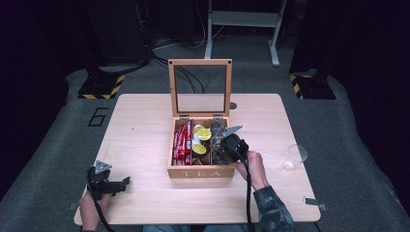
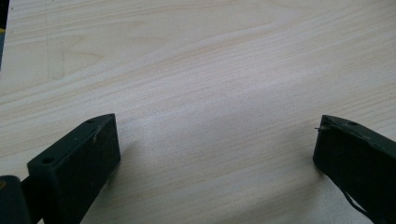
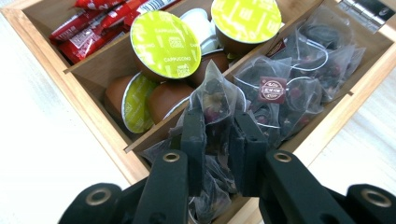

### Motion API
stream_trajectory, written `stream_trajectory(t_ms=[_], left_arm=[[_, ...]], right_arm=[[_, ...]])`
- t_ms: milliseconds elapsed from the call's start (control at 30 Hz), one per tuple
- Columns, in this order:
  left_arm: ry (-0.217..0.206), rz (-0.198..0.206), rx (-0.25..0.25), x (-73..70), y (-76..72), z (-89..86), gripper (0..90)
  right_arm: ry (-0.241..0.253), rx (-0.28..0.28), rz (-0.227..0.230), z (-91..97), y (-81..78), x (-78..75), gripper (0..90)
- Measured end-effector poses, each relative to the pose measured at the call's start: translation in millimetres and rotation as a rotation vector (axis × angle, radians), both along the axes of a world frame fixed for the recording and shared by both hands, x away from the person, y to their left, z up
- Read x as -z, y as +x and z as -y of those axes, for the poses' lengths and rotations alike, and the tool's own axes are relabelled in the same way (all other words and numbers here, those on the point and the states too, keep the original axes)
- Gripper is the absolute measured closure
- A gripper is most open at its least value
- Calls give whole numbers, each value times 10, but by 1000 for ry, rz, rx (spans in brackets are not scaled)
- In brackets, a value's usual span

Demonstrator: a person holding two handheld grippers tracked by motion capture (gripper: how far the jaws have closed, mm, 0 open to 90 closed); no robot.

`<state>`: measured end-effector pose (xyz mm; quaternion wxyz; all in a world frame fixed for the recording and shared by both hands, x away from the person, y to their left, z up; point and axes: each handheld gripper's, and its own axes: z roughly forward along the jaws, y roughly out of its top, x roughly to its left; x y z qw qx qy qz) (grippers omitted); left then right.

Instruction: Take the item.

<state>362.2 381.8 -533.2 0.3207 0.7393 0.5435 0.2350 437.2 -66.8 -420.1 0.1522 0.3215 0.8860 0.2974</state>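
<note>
Table [image 1: 140, 145] | tea box [image 1: 200, 171]: capsules [image 3: 164, 44] crowd gripped tea bag [image 3: 215, 100]

both grippers are black, the left gripper [image 1: 126, 181] and right gripper [image 1: 216, 141] each topped by a grey three-cornered plate. black cables trail back. the right sleeve [image 1: 271, 209] is dark camouflage (mottled).

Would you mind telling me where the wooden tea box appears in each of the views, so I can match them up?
High view: the tea box sits at table centre, lid raised.
Left gripper view: bare table top; the box is not in it.
Right gripper view: the box crosses the frame diagonally.
Shared landmark: the green-lidded capsules in its middle compartment.
</note>
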Motion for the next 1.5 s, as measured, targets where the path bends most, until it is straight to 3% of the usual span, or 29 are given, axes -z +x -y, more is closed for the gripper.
stream_trajectory(t_ms=[200, 233, 533, 767, 1267, 1333, 1500], left_arm=[[1, 0, 0, 0, 0, 0, 3], [1, 0, 1, 0, 0, -1, 3], [0, 0, 0, 0, -1, 1, 3], [1, 0, 1, -1, -1, 0, 3], [0, 0, 0, 0, -1, 0, 3], [1, 0, 0, 0, 0, 0, 3], [0, 0, 0, 0, 0, 0, 3]], right_arm=[[3, 13, 8, 38, -46, -84, 773], [4, 2, 27, 81, -54, -117, 773], [8, 21, 60, 217, -130, -216, 774], [21, 61, 77, 373, -203, -291, 774], [-1, 114, 108, 704, -323, -413, 774], [11, 152, 107, 773, -354, -431, 774], [19, 184, 118, 921, -388, -468, 773]])
